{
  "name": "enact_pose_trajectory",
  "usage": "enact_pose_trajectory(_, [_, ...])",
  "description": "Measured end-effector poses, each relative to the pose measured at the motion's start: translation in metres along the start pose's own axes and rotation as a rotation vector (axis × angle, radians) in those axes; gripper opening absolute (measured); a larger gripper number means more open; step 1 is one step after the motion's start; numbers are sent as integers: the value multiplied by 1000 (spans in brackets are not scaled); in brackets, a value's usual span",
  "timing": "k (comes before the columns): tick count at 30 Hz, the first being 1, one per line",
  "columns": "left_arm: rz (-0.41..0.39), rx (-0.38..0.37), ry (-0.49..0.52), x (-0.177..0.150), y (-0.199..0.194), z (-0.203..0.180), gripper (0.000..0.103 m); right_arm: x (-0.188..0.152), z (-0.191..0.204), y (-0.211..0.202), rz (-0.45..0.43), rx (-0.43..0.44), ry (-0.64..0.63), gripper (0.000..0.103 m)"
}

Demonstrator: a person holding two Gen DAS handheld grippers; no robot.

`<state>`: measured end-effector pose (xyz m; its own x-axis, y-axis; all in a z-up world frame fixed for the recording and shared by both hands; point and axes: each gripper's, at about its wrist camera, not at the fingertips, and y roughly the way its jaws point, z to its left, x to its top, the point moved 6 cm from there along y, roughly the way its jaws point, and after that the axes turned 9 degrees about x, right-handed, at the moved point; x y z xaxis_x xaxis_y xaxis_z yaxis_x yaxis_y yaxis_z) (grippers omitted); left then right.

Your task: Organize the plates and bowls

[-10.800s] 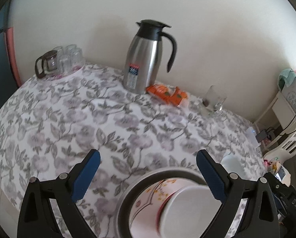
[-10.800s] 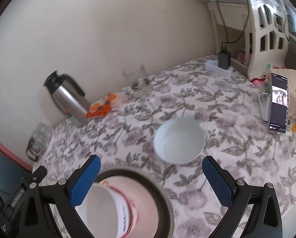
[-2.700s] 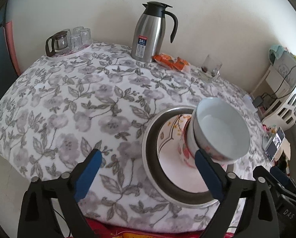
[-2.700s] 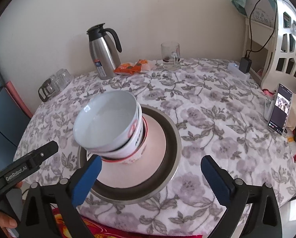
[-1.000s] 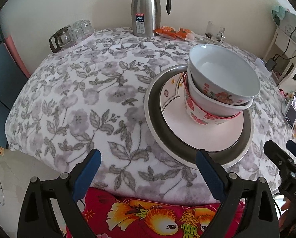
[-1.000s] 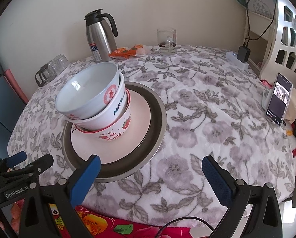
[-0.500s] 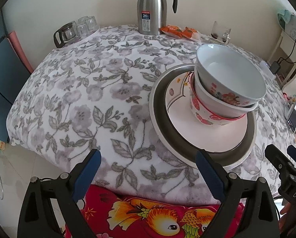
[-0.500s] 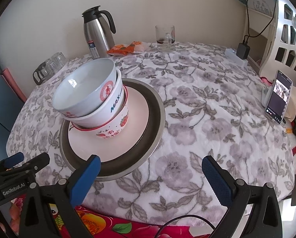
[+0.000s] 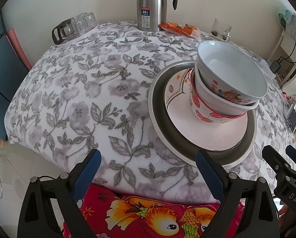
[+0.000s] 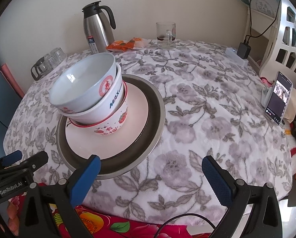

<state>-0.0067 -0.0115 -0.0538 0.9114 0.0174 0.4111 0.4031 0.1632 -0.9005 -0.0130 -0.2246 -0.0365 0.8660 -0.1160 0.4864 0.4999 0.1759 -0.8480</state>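
Three nested bowls (image 9: 225, 91) (image 10: 92, 97) stand on a pale pink plate (image 9: 207, 130) (image 10: 108, 138), which lies in a wide steel dish (image 9: 160, 115) (image 10: 154, 119) on the floral tablecloth. The top bowl (image 9: 231, 73) (image 10: 82, 83) is white and leans a little. My left gripper (image 9: 148, 172) is open and empty, held back over the table's near edge. My right gripper (image 10: 151, 175) is open and empty, also drawn back at the near edge. Each gripper's tip shows in the other's view.
At the back stand a steel thermos jug (image 9: 153, 4) (image 10: 97, 31), orange snack packets (image 9: 177, 27) (image 10: 126, 43), a glass mug (image 9: 220, 29) (image 10: 165, 34) and a glass pot with cups (image 9: 72, 27) (image 10: 46, 63). A phone (image 10: 278, 97) stands propped at the right. A red quilt (image 9: 148, 214) hangs below the table edge.
Over the last second both grippers have drawn back slightly from the stack, both open and empty. The bowls, plate and dish have not moved.
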Motion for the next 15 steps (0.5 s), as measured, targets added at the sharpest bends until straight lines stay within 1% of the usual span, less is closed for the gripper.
enact_pose_trajectory(15, [-1, 11, 4, 0, 1, -1, 96, -1, 0, 3, 13, 1, -2, 103])
